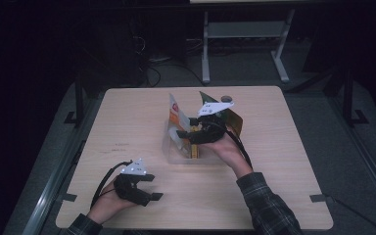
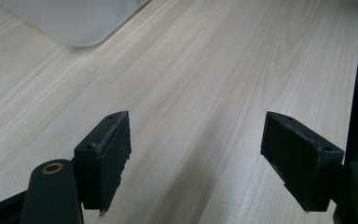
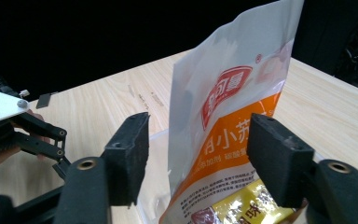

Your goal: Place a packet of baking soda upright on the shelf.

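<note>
Over the clear bin [image 1: 176,155]: right gripper [image 3: 198,158] jaws released, white-orange pouch [image 3: 228,116] between | left gripper [image 2: 196,158] jaws released, bare table [image 2: 191,70]

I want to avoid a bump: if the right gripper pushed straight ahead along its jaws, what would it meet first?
Most likely the white and orange pouch standing in the clear bin. It rises between the right gripper's open jaws, though its exact depth is unclear.

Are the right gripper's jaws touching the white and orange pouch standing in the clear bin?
Apart. The right gripper view shows the right gripper with jaws open, a visible gap between each and the white and orange pouch.
</note>
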`<state>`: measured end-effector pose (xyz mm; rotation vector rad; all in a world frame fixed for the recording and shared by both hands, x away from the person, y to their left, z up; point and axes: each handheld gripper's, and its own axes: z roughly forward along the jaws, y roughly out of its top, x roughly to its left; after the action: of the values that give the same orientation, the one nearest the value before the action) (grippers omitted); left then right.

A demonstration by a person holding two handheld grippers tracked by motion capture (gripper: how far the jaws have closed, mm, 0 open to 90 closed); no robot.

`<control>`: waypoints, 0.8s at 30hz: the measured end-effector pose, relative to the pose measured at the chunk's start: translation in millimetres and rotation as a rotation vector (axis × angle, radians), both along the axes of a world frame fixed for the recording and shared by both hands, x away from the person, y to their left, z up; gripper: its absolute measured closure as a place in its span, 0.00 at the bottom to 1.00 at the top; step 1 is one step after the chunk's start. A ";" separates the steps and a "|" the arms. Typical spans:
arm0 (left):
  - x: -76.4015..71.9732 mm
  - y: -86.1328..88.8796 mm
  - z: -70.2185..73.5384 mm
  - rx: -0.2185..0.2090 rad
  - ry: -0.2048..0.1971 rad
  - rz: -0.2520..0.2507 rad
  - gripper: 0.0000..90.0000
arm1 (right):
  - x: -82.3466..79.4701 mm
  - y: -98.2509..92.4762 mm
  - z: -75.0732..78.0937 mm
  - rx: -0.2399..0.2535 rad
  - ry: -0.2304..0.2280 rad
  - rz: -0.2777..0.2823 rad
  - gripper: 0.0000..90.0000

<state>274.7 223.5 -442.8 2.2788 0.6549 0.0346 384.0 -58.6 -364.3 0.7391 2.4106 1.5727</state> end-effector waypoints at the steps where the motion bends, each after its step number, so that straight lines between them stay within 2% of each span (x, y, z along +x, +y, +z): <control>1: 0.0 0.0 0.0 0.000 0.000 0.000 0.26 | 0.0 0.0 0.0 0.000 0.000 0.000 0.42; 5: -0.3 1.1 0.9 0.006 0.000 -0.006 0.26 | -2.0 -0.3 1.9 0.006 -0.001 -0.012 0.35; 12: 0.2 1.8 1.9 0.003 -0.006 -0.001 0.26 | -6.6 -4.5 6.2 -0.012 -0.013 -0.001 0.34; 24: -2.0 1.7 2.4 -0.008 -0.010 -0.004 0.26 | -25.6 -17.0 13.3 -0.029 -0.040 0.000 0.34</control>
<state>272.7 225.3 -440.5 2.2706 0.6446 0.0414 358.4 -75.5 -351.0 0.6951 2.3994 1.5345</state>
